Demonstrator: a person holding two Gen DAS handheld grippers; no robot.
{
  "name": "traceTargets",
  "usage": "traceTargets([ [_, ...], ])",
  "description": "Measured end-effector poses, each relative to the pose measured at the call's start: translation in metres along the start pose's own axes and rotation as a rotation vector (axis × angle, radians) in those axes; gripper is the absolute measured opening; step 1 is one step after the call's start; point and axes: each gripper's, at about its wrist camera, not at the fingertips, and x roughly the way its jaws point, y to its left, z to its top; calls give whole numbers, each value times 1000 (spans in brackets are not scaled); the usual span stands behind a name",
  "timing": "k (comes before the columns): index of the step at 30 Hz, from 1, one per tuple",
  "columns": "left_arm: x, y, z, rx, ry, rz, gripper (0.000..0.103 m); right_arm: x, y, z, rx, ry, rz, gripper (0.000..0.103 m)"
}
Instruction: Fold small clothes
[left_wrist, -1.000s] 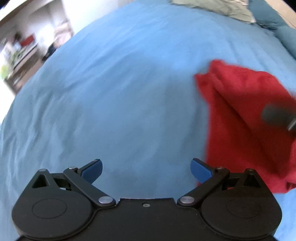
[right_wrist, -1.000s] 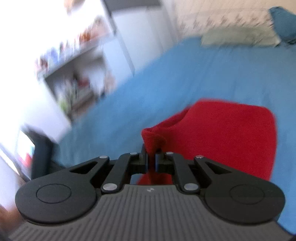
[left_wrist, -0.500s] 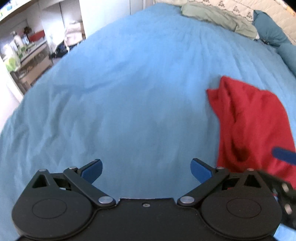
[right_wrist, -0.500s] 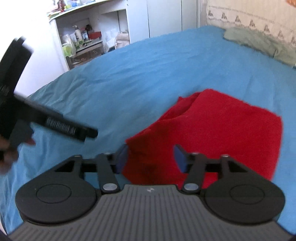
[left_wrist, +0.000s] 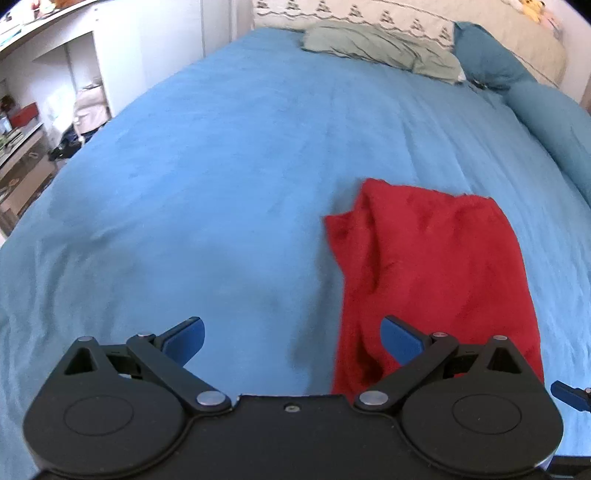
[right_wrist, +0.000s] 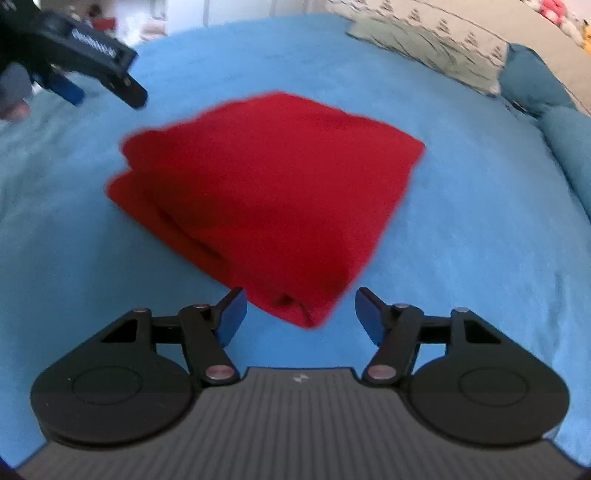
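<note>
With both the right gripper (right_wrist: 299, 314) and the left gripper (left_wrist: 291, 336) standing wide and empty, the right's jaws having just opened off it, I judge I should pinch the red garment (right_wrist: 266, 192) cleanly at its near corner on the bed (right_wrist: 480, 221) before folding again.

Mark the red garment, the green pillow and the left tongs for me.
red garment (right_wrist: 266, 192): right wrist view, middle of the top layer.
green pillow (left_wrist: 376, 48): left wrist view, its middle.
left tongs (left_wrist: 291, 334): left wrist view, midway between the tips.

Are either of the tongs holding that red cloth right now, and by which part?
Nothing is held. Both tongs, left and right, are open; the red cloth lies free.
</note>
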Motion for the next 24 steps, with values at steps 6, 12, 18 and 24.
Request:
traceTargets([
  [6,3,-12,-2,22,11,-7,103,7,-5,-3,75,-9,-60,66],
  [12,6,-18,-1,32,20,-4,103,3,-7,1,122,-49,-27,24],
  [18,13,-20,-7,41,34,1,103,-28,-39,4,312,-120,-41,22],
  [24,28,-21,-27,81,83,32,103,1,-54,-26,416,-6,23,22],
])
